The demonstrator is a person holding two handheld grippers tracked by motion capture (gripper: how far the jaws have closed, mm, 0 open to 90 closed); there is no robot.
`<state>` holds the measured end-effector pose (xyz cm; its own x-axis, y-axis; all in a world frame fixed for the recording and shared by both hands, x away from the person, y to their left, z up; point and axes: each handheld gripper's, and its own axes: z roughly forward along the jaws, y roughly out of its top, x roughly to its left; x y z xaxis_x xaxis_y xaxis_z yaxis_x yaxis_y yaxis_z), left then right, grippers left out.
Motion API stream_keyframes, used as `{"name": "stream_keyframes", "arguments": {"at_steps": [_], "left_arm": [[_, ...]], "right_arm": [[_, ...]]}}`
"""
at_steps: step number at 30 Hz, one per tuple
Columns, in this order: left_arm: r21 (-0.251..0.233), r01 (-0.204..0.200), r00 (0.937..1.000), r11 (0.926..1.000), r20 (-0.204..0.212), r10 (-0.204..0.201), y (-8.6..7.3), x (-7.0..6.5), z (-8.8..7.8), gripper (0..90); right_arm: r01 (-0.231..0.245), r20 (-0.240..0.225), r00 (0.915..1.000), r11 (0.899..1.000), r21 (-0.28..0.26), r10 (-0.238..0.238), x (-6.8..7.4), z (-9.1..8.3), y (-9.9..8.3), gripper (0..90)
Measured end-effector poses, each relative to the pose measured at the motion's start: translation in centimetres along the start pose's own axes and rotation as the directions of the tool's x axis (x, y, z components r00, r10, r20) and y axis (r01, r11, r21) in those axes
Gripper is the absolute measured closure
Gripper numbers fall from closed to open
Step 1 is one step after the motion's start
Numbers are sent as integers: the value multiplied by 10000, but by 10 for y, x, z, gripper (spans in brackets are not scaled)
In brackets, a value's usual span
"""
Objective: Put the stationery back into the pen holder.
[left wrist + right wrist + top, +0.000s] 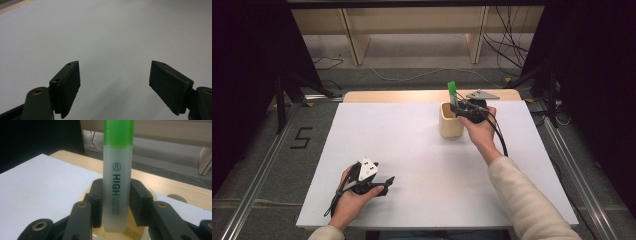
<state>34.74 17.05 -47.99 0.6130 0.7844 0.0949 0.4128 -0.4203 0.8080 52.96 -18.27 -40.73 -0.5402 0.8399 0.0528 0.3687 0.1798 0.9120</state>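
Right tool (116, 202) clamped on upright highlighter (117, 182) over cream cup (450, 122); left tool (115, 85) gaped empty. Could've tipped against rim, toppling cup.

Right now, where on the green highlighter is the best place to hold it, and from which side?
On the frosted barrel of the highlighter, below the green cap: it stands upright over the cream cup, so come level from the person's side, flat faces between the fingers, as the right gripper does.
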Motion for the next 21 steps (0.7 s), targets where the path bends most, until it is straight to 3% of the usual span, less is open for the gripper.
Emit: {"name": "stream_keyframes", "arguments": {"at_steps": [21], "left_arm": [[-15,-2,10000,10000,13,2,0,0,1,246]], "right_arm": [[219,55,9997,9991,354,-221,-1,7,-5,659]]}}
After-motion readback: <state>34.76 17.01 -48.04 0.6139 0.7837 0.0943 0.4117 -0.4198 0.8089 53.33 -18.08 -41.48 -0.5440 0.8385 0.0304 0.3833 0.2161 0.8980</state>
